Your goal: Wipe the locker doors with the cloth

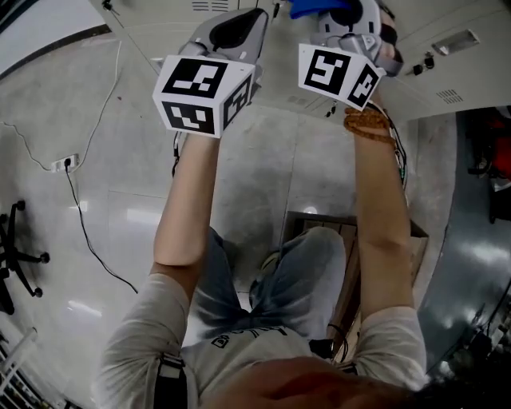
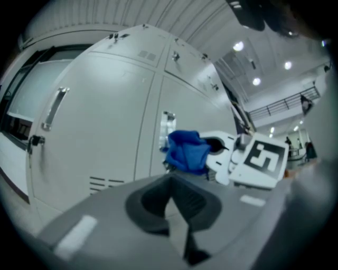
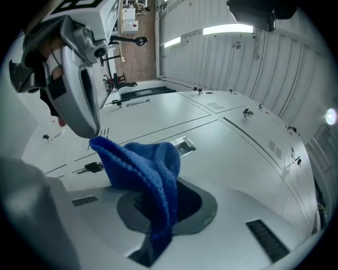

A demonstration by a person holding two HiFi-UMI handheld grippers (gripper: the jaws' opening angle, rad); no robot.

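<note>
Grey locker doors fill the left gripper view and run across the right gripper view. A blue cloth hangs folded from my right gripper, which is shut on it. In the left gripper view that cloth sits close to a locker door by a metal handle. My left gripper is shut with nothing in it and stays beside the right one. In the head view both grippers, left and right, are raised toward the lockers.
A key sticks out of a door lock near the cloth. On the floor, a cable runs to a power strip. An office chair base stands at the left, and a wooden box is by the person's legs.
</note>
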